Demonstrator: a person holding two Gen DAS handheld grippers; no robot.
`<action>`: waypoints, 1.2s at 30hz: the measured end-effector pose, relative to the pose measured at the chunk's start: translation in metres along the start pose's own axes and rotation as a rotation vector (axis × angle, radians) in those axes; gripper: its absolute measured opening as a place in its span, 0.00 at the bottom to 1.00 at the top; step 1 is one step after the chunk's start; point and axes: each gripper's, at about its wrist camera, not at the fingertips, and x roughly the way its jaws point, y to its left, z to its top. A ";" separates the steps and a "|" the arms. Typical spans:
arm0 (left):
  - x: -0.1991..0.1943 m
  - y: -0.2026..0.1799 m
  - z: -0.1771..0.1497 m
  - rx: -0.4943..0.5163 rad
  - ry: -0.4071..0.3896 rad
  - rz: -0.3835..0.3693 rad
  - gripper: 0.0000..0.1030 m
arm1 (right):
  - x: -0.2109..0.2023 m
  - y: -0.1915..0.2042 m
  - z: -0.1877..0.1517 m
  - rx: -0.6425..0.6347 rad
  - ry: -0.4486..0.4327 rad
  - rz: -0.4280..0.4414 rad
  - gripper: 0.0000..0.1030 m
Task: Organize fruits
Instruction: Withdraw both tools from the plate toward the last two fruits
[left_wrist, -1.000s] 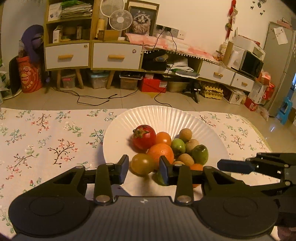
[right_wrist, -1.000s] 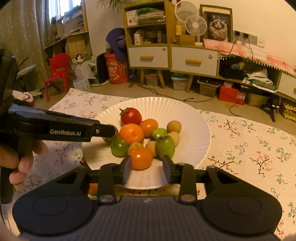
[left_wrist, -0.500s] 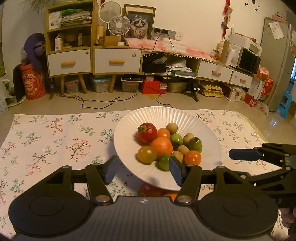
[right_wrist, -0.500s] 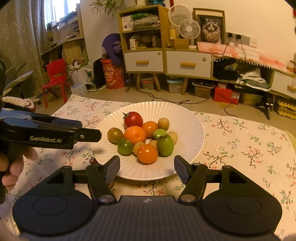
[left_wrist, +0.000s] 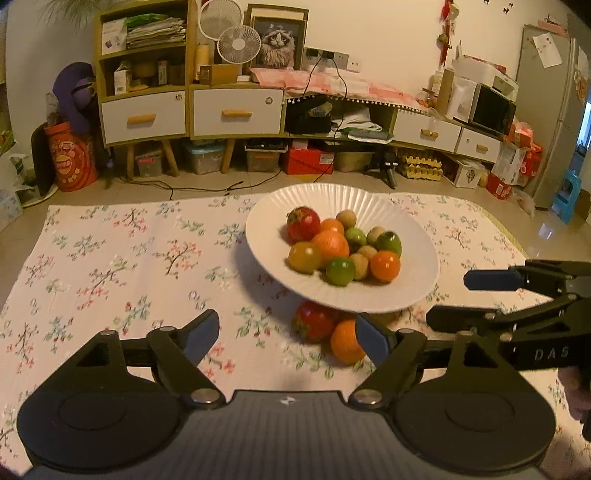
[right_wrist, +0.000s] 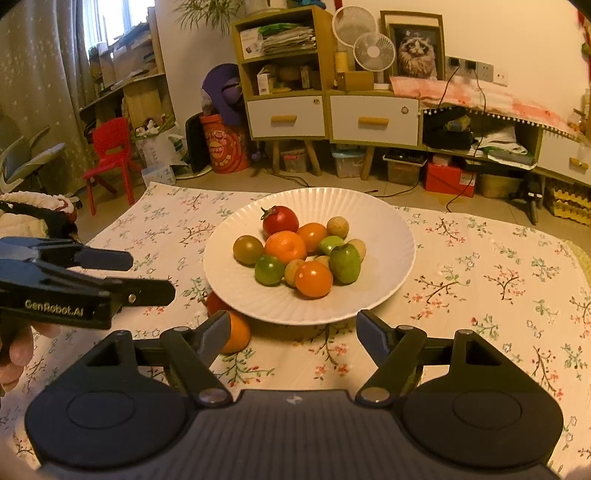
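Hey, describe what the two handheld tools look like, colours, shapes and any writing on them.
Both are matte black plastic. The left tool and right tool each have two round discs, angled link arms with silver pivot pins, and dark blue finger pads. White lettering reads "GenRobot.AI" on the left one's side, "DAS" on the right's. No cables or sleeves show.

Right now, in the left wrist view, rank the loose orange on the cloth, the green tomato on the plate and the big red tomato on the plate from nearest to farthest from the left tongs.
1. Loose orange: on the cloth, beside the right finger of the left tongs.
2. Green tomato: on the plate's near side.
3. Big red tomato: at the pile's far left.
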 end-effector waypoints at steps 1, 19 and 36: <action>-0.001 0.001 -0.003 -0.002 0.004 0.000 0.82 | 0.000 0.001 0.000 0.000 0.001 0.001 0.71; -0.006 0.014 -0.035 -0.014 0.032 0.033 0.98 | -0.001 0.019 -0.017 -0.057 -0.005 -0.008 0.93; 0.003 0.036 -0.055 0.024 0.091 0.075 0.98 | 0.024 0.032 -0.033 -0.100 0.068 0.021 0.94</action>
